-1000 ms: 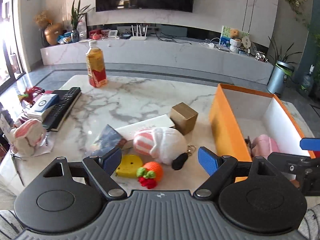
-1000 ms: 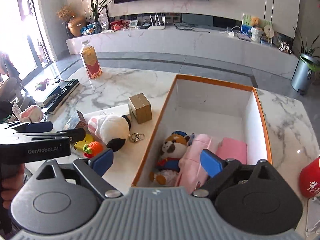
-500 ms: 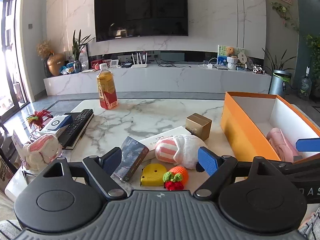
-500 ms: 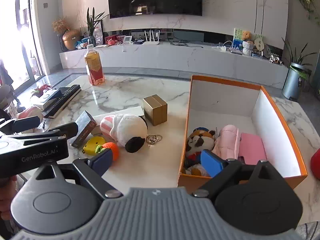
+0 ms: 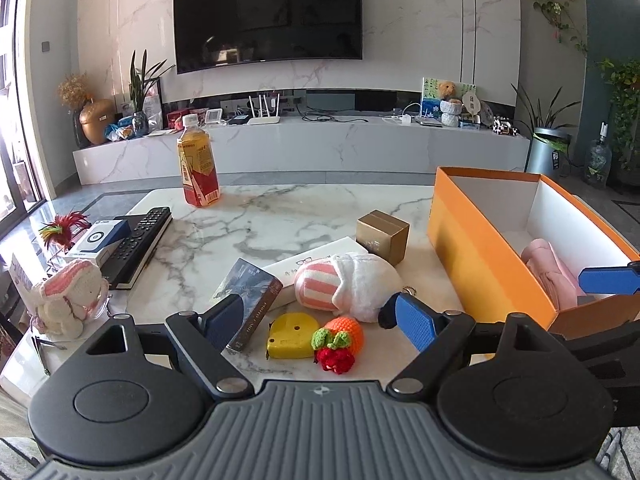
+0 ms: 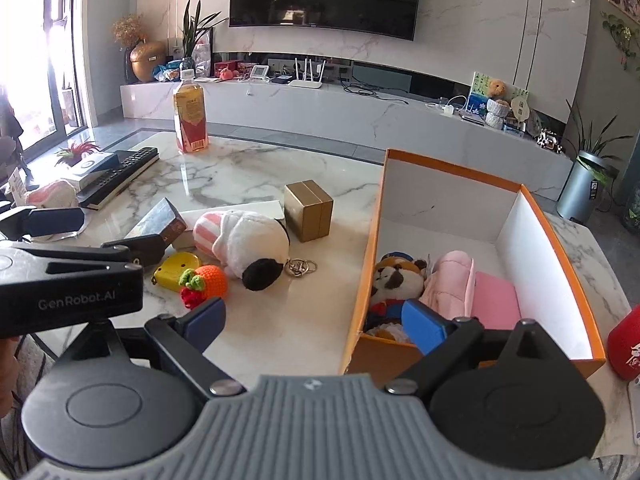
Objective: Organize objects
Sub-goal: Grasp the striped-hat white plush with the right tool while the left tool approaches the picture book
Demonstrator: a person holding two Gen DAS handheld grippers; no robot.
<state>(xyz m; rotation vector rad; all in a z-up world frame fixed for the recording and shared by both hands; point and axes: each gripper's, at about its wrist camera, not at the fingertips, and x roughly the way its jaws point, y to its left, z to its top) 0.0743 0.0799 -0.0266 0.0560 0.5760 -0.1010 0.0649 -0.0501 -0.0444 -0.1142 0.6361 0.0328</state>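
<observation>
Clutter sits low and centre in the left wrist view: a white-and-pink striped plush (image 5: 352, 286) lies on the marble tabletop (image 5: 256, 220), with a crocheted orange toy (image 5: 340, 338) and a yellow tape measure (image 5: 292, 338) just below it in the frame. A dark book (image 5: 252, 302) leans beside them, and a gold box (image 5: 383, 236) stands just above the plush. Right of the frame, the orange box (image 5: 480, 256) is open, a pink pouch (image 5: 548, 272) inside it. The right wrist view shows a panda plush (image 6: 396, 284) in that box too, next to the pouch. A key ring (image 6: 300, 267) lies touching the striped plush's dark end. The left hand-held gripper (image 5: 320, 320) hangs over the small toys with jaws spread wide and nothing between them. The right hand-held gripper (image 6: 316, 320) is also wide open and empty, its right pad over the box's near end. A tea bottle (image 5: 198, 164) stands upper left on the tabletop, a remote (image 5: 138, 240) at left.
</observation>
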